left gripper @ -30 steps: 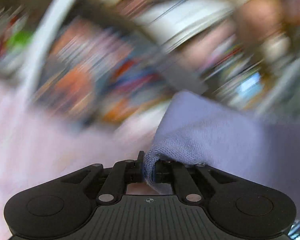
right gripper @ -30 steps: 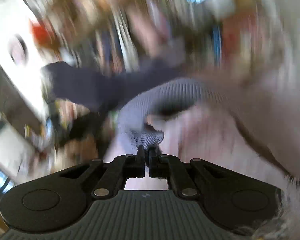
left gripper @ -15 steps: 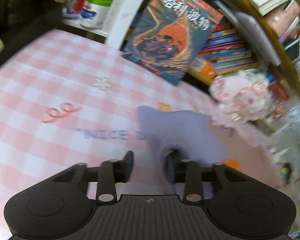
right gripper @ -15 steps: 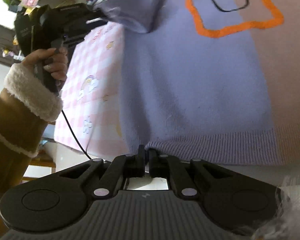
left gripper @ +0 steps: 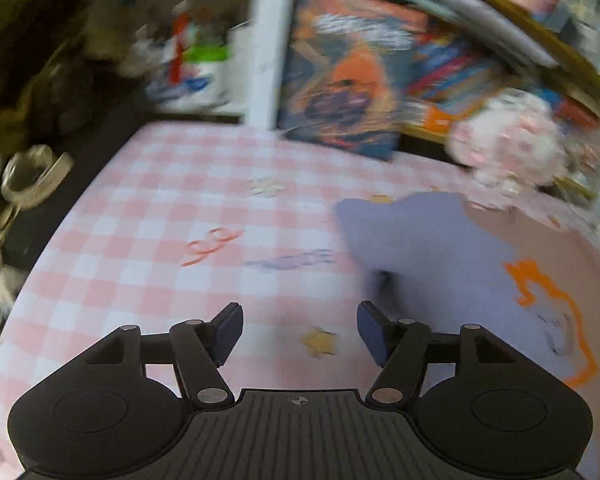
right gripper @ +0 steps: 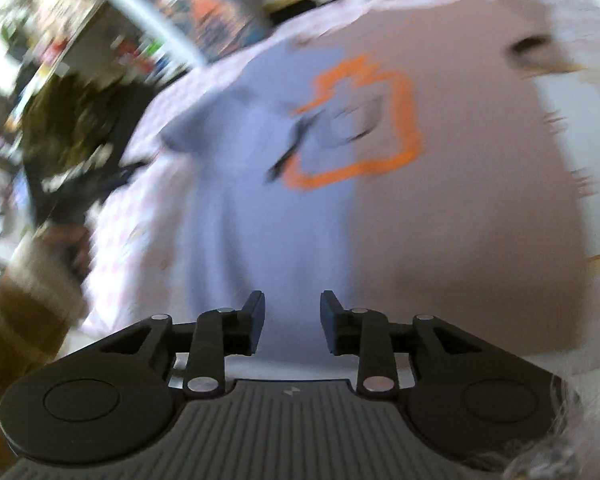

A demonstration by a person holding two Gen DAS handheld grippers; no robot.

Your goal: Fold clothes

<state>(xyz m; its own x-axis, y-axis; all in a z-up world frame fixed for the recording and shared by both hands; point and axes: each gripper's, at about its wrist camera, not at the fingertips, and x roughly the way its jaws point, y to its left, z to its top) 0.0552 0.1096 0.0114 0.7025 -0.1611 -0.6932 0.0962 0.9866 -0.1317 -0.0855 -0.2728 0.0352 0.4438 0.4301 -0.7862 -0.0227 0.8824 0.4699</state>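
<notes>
Opening at this moment, the left gripper [left gripper: 299, 330] has its jaws spread wide w/ nothing between them, only pink checked tablecloth [left gripper: 148, 216] and a small yellow star print showing in the gap. Its right-side finger [left gripper: 374, 332] sits just beside the near edge of the sweater [left gripper: 432, 248], apart from it as far as the blur lets me tell. Right gripper [right gripper: 292, 328] is also opening, jaws partway apart, pads not pressing anything; lilac knit shows through the gap, but whether the fingers touch the cloth can't be told. Sweater lies spread flat on the tablecloth, half lilac and half dusty pink, w/ an orange outline design [right gripper: 360, 120] on the chest; from the right wrist view its hem is nearest the gripper, neck end farthest. At left in that view a hand [right gripper: 66, 240] w/ a fleece-cuffed brown sleeve [right gripper: 24, 320] holds the other gripper's dark handle. Beyond the table edge: a white post [left gripper: 270, 40], an upright blue-orange book [left gripper: 348, 72], a pink fluffy item [left gripper: 512, 140], shelves of books, all blurred.
</notes>
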